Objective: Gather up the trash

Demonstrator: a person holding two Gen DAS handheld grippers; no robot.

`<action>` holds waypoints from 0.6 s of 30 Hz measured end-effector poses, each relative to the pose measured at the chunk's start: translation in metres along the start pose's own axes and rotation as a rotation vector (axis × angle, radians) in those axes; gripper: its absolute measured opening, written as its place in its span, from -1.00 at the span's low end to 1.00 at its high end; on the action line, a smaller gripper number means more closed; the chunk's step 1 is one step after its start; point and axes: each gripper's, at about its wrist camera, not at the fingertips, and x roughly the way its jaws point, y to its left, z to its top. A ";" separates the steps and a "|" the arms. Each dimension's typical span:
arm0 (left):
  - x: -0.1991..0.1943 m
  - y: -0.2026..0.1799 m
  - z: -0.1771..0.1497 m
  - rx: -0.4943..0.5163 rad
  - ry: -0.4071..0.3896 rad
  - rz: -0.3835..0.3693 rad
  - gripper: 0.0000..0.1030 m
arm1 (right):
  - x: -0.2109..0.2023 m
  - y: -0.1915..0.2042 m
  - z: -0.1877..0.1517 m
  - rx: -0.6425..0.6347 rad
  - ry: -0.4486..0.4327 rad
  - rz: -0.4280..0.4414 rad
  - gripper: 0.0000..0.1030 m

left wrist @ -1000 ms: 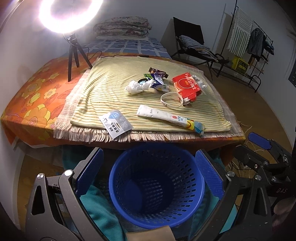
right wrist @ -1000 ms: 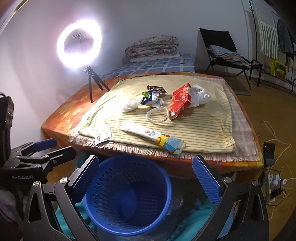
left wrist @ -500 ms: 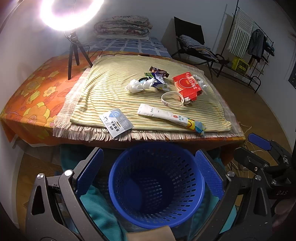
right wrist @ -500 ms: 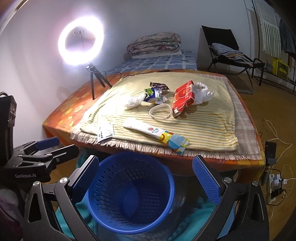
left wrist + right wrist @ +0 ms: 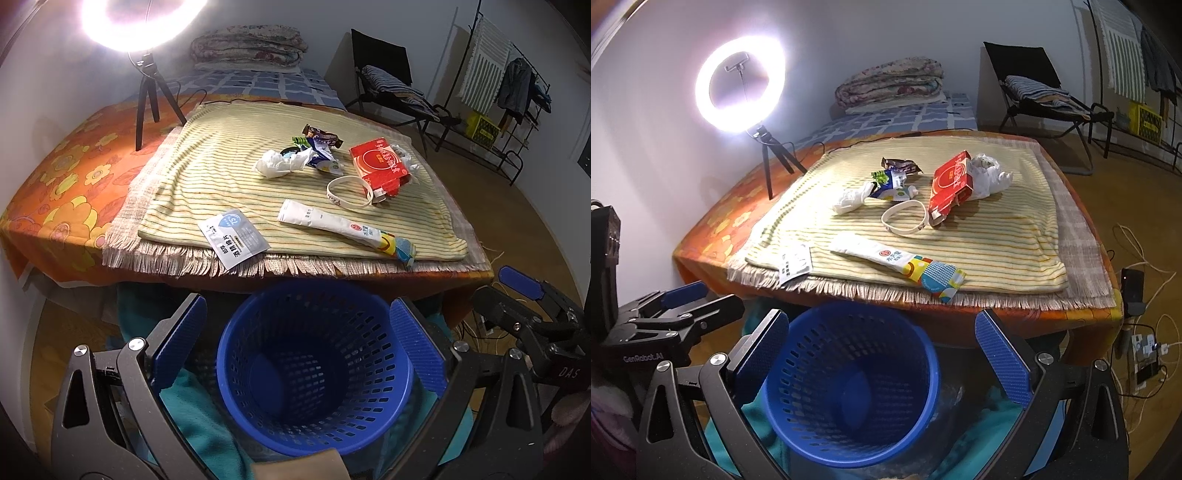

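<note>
We see a table (image 5: 55, 192) draped in orange floral fabric, topped by a fringed woven mat (image 5: 184, 258) and a ribbed, yellow-striped cloth (image 5: 221, 162), lit by a ring light (image 5: 740, 85) on a small tripod. Trash lies scattered on the cloth: a crumpled white tissue (image 5: 277, 164), crinkled foil wrappers (image 5: 319, 142), a red cardboard box (image 5: 380, 166) with an open flap, a white rubbery wristband (image 5: 349, 192), a long flat tube-shaped packet (image 5: 343, 230), and a flat glossy sachet (image 5: 232, 242) overhanging the fringe. A wadded clear plastic bag (image 5: 988, 175) sits touching the box. Below the table edge, a round blue perforated plastic basket (image 5: 314, 369) stands on teal cloth, and we find nothing inside it. Our left claw (image 5: 298, 343) and right claw (image 5: 882, 354) both hang spread wide above the basket, holding nothing.
</note>
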 end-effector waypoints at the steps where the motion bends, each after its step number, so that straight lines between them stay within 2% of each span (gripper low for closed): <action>1: 0.001 0.001 0.001 -0.002 0.002 0.000 0.96 | 0.001 -0.001 0.000 0.001 0.002 -0.004 0.95; 14: 0.023 0.015 0.004 -0.024 0.047 -0.002 0.96 | 0.016 0.000 0.001 -0.037 0.016 -0.051 0.95; 18: 0.031 0.021 0.004 -0.036 0.065 -0.002 0.96 | 0.024 0.000 0.001 -0.041 0.031 -0.042 0.95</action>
